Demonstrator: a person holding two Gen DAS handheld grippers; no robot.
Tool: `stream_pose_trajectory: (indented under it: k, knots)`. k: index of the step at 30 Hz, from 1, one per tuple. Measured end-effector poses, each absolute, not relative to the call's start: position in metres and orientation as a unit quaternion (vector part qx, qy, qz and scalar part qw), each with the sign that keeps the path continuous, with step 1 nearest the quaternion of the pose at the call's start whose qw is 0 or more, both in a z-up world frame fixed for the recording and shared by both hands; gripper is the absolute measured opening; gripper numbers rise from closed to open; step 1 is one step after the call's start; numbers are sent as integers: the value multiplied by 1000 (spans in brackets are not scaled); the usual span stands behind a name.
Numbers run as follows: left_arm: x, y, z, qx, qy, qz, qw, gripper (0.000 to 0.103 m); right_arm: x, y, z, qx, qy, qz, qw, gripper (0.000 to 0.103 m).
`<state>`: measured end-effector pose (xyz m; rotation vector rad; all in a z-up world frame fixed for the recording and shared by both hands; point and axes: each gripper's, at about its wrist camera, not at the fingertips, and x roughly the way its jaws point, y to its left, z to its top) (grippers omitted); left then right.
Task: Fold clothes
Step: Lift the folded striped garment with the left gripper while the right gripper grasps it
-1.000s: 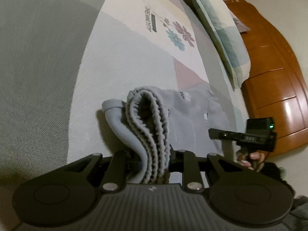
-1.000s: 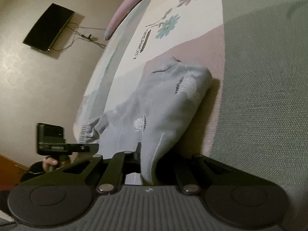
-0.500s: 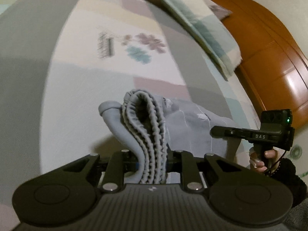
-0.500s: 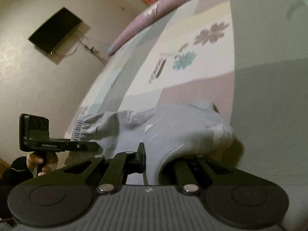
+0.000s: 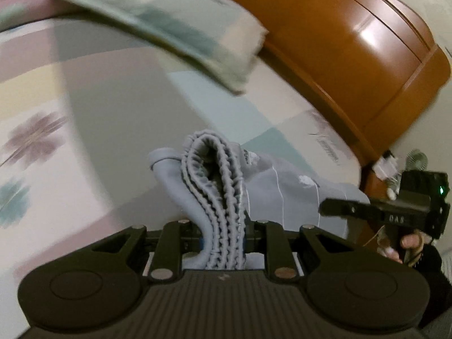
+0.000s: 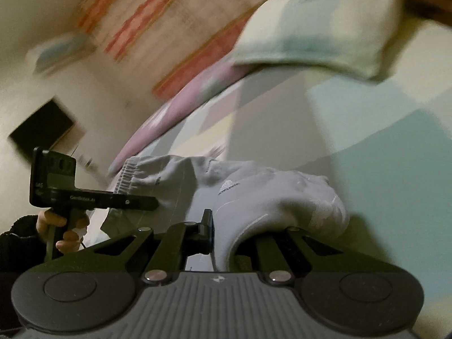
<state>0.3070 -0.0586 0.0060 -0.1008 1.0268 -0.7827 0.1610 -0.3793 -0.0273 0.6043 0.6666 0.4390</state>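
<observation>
Both grippers, left (image 5: pixel 223 243) and right (image 6: pixel 226 243), clamped the grey trousers (image 5: pixel 282 189) (pillow (image 5: pixel 169 28) at twelve o'clock).

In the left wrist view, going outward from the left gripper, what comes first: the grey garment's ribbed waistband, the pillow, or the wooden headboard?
1. Ribbed waistband of the grey garment: clamped in the left gripper, dead centre.
2. Pillow: further up the bed, upper middle.
3. Wooden headboard: behind the pillow, upper right.
</observation>
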Motion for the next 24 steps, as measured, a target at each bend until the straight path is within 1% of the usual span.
stream_pose_trajectory:
  k: [6, 14, 19, 24]
  knots:
    - [365, -195, 6, 10, 480, -433, 763, 19, 137, -471, -29, 328, 275, 102, 898, 10]
    - [428, -351, -1, 93, 482, -460, 740, 19, 128, -533, -38, 352, 224, -14, 909, 10]
    - [447, -424, -4, 139, 474, -472, 730, 19, 122, -562, -49, 351, 215, -50, 910, 10]
    - [463, -469, -22, 173, 487, -458, 723, 19, 134, -576, -68, 365, 215, -72, 903, 9]
